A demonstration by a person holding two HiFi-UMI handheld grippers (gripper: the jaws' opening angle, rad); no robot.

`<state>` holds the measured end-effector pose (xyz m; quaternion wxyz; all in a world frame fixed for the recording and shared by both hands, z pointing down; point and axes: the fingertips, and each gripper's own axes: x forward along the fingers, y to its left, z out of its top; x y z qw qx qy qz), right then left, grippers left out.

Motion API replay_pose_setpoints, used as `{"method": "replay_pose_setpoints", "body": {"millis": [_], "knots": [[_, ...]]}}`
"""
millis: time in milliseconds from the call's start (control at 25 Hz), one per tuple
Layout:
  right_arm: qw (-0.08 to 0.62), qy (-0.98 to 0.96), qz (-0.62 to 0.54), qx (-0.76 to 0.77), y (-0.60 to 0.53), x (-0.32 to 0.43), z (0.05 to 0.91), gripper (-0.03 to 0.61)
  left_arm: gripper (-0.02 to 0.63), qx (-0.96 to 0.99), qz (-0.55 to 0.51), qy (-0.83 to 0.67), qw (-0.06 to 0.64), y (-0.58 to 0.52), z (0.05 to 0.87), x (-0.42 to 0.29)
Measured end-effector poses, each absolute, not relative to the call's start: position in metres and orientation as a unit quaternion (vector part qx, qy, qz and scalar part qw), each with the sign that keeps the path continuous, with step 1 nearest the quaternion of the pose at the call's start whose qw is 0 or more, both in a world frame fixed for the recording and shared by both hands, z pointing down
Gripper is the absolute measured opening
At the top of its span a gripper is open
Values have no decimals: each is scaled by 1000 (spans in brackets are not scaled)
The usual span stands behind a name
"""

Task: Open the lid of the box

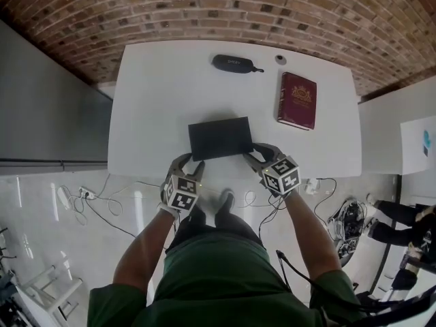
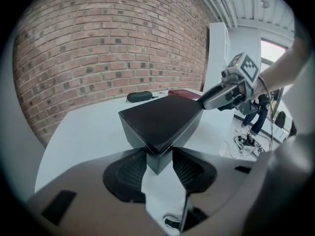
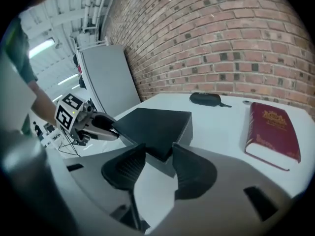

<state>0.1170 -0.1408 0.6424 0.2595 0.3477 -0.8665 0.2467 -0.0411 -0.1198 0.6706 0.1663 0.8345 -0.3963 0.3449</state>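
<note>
A flat black box (image 1: 219,137) lies shut near the front edge of the white table (image 1: 150,114). My left gripper (image 1: 193,162) is at its near left corner. In the left gripper view that corner of the box (image 2: 160,119) is wedged between the pads of the left gripper (image 2: 158,161), which touch both of its sides. My right gripper (image 1: 253,152) is at the near right corner. In the right gripper view the box (image 3: 152,124) has its corner between the two pads of the right gripper (image 3: 158,154), which touch it. Each gripper shows in the other's view, the right gripper (image 2: 216,95) and the left gripper (image 3: 101,124).
A dark red book (image 1: 297,101) lies on the table to the right of the box. A black glasses case (image 1: 233,63) and a small round object (image 1: 281,59) sit at the far edge. A grey cabinet (image 1: 48,107) stands to the left. Cables (image 1: 88,199) trail on the floor.
</note>
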Motion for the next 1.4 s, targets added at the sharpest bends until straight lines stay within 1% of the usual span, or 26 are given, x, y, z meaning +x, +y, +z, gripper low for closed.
{"method": "replay_pose_setpoints", "body": {"millis": [80, 200, 320, 560, 680, 840, 1040, 1280, 1400], "knots": [[281, -871, 217, 340, -140, 117, 643, 182, 160, 834, 347, -396, 163, -120, 671, -41], [338, -879, 136, 308, -138, 117, 649, 202, 158, 836, 350, -392, 155, -119, 669, -43], [339, -887, 128, 286, -140, 113, 648, 265, 179, 841, 344, -390, 149, -121, 665, -42], [339, -886, 122, 292, -142, 113, 647, 212, 180, 839, 327, -403, 164, -123, 663, -41], [322, -884, 163, 296, -144, 110, 646, 200, 176, 838, 318, -408, 173, -127, 665, -43], [277, -881, 244, 297, -147, 110, 642, 173, 176, 839, 300, -413, 190, -134, 665, -47], [270, -880, 254, 297, -149, 112, 641, 184, 175, 842, 294, -414, 182, -136, 656, -45], [288, -882, 240, 285, -148, 112, 641, 201, 165, 845, 315, -408, 141, -132, 654, -47], [292, -885, 231, 280, -148, 109, 641, 204, 164, 842, 314, -414, 148, -129, 657, -51]]}}
